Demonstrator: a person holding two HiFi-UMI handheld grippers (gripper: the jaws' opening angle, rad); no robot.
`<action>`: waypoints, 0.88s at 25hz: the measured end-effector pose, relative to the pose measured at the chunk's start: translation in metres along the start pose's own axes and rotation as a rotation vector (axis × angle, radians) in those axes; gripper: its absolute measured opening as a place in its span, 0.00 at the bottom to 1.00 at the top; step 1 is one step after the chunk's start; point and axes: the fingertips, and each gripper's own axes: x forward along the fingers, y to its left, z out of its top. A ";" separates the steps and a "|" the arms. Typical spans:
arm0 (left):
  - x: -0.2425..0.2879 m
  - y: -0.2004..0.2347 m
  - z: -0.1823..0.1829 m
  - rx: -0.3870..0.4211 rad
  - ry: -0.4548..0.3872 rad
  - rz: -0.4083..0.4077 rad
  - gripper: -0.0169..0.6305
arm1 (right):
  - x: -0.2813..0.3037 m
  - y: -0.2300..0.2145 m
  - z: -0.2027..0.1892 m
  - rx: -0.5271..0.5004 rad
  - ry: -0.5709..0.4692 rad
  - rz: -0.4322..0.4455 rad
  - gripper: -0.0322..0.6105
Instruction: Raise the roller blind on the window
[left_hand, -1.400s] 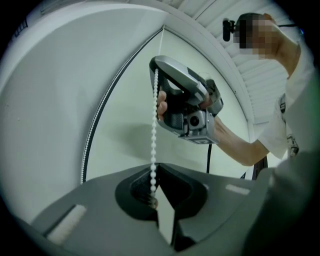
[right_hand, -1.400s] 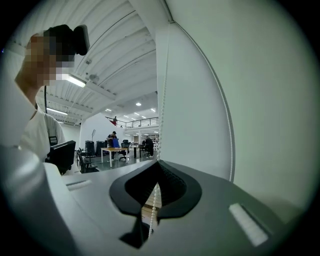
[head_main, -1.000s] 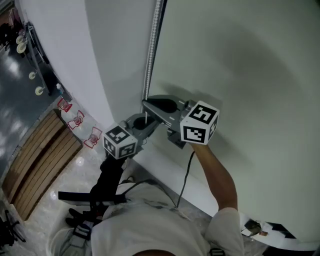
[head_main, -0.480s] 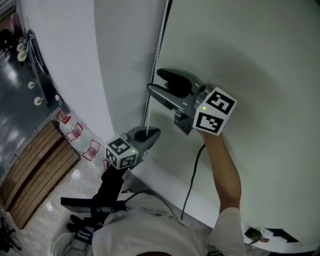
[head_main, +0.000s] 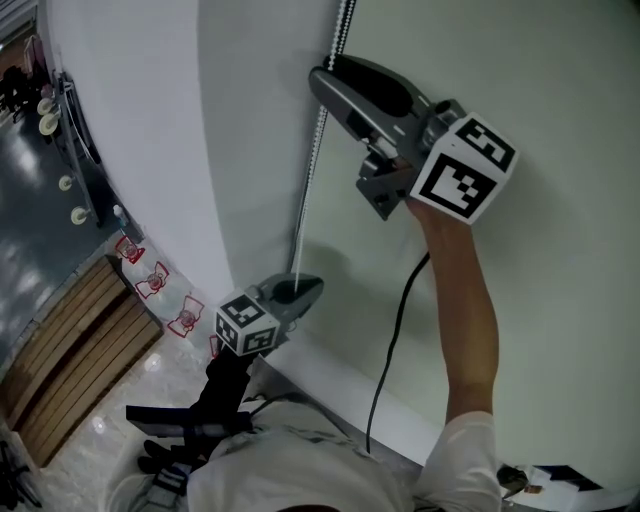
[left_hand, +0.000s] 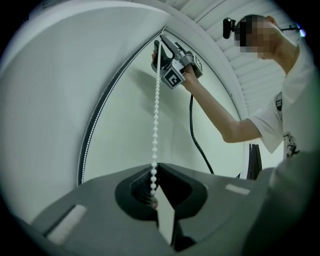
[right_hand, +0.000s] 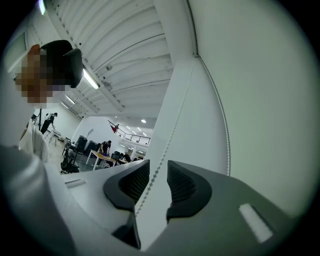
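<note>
Bead chain (head_main: 308, 180), light, limp and slippery, is hanging beside the roller blind (head_main: 560, 200): I am pinching it low in the clamped left gripper (head_main: 300, 288), while above, the right gripper (head_main: 325, 80) is straddling it unpinched, its parted jaws having just been closing.

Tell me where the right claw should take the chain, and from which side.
Grip the chain on its straight run high up, well above the left claw clamping it. Come level from the room side, a pad each side of the beads. The right claw has just been closing there, chain between its pads, not pinched.
</note>
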 end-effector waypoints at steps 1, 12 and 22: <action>0.000 0.000 0.000 0.002 0.000 -0.001 0.02 | 0.001 0.000 0.002 0.002 -0.010 0.002 0.22; 0.002 -0.003 -0.003 0.000 0.008 -0.013 0.02 | 0.008 0.005 0.008 0.058 0.001 0.048 0.07; -0.003 0.003 -0.010 -0.020 0.016 -0.002 0.02 | 0.011 0.010 0.003 0.191 0.067 0.133 0.06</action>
